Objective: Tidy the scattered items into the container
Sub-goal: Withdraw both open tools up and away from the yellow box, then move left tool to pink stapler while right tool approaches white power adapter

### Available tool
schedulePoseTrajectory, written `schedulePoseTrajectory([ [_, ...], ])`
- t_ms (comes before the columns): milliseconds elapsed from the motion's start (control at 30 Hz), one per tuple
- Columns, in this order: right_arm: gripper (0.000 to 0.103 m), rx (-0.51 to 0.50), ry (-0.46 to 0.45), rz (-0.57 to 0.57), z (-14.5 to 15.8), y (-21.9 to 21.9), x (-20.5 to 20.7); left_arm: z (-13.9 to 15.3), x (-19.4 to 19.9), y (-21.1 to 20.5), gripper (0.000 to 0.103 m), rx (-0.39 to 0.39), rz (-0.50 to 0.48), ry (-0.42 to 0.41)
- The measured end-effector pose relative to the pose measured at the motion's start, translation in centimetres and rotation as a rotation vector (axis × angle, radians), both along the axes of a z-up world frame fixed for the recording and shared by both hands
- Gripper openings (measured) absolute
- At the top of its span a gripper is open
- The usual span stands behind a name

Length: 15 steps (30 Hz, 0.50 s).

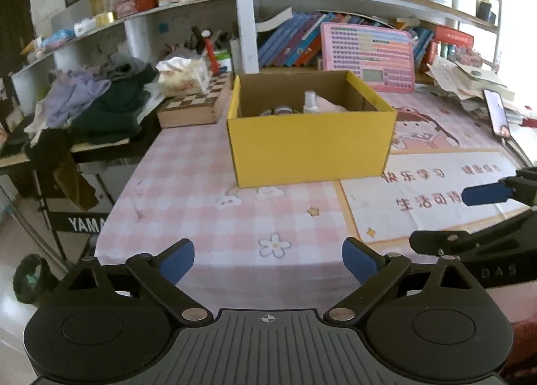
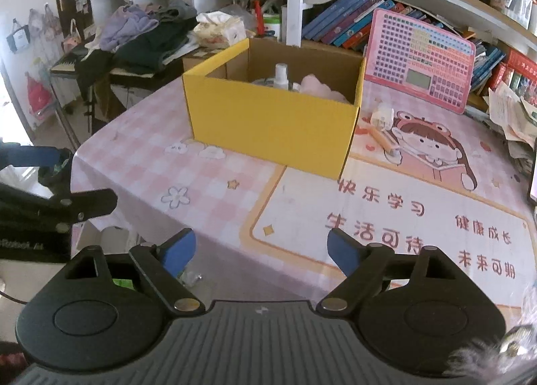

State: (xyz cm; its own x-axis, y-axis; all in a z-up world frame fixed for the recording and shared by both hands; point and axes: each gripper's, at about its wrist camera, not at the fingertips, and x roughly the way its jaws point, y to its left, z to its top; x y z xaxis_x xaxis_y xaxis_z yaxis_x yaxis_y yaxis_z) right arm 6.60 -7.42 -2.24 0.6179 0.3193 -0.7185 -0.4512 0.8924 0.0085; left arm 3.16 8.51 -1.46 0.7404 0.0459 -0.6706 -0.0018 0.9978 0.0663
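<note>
A yellow box (image 2: 272, 123) stands on the pink tablecloth (image 2: 208, 183) — a spray bottle (image 2: 281, 76) inside — beyond the right gripper (image 2: 261, 251), its blue pads apart.

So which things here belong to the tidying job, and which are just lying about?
Job: yellow box; spray bottle and pink cloth inside it; small white item and stick on the mat right of the box.

Lying about: clothes pile; chessboard; pink chart; phone; books.

Pile of clothes (image 1: 97, 100) off the table's left edge, chessboard box (image 1: 194, 105) at back-left corner, pink kids' tablet (image 1: 369, 56) along back edge, phone (image 1: 498, 116) by right edge.
</note>
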Motion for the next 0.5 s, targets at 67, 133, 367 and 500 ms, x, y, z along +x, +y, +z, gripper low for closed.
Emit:
schedulePoseTrajectory([
  [67,0.085,-0.005,0.004,-0.001,-0.1,0.0,-0.2,-0.4,0.0,-0.2,0.097,-0.011,-0.003,0.024],
  [133,0.085,-0.012,0.006,0.001,-0.1,0.1,-0.4,-0.6,0.0,-0.2,0.097,-0.014,-0.009,0.033],
  [367,0.086,-0.029,0.030,-0.026,-0.5,-0.1,-0.8,-1.2,0.1,-0.1,0.097,-0.054,-0.017,0.058],
  [500,0.086,-0.038,0.039,-0.049,-0.6,-0.7,-0.9,-1.4,0.3,-0.5,0.097,-0.072,-0.050,0.070],
])
